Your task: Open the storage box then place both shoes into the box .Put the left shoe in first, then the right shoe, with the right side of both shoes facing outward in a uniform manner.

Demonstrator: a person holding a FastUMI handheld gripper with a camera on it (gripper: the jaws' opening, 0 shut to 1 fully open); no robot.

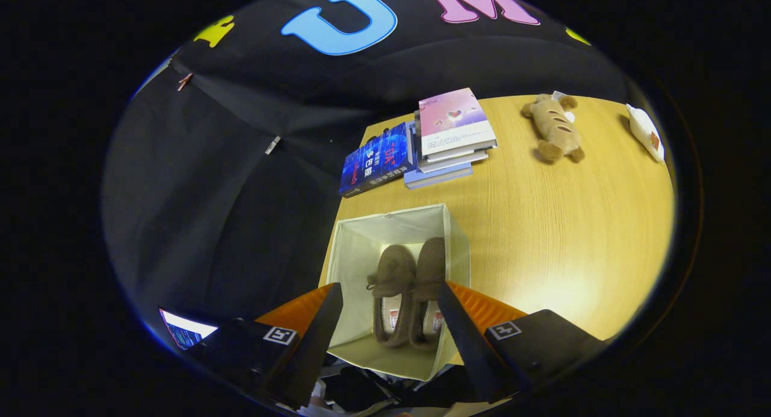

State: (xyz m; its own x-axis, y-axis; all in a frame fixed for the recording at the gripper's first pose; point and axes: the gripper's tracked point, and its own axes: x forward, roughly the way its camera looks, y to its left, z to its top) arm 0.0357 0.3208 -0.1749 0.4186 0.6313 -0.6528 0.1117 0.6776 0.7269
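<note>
A cream fabric storage box [355, 254] stands open on the wooden table, near its left edge. Two brown slippers lie side by side inside it, toes pointing away from me. The left slipper [390, 284] has a small bow on top. The right slipper [426, 278] lies close against it, and the tip of my right finger overlaps its inner side in this view. My gripper [390, 291] hangs above the box, open, fingers spread to about the width of the pair. Nothing is held between the fingers.
Beyond the box is a stack of books [449, 140] with a blue book [376, 161] beside it. A tan plush toy [554, 134] lies further right, and a white object [644, 131] sits at the table's far right corner. Bare wooden table [554, 242] stretches right of the box.
</note>
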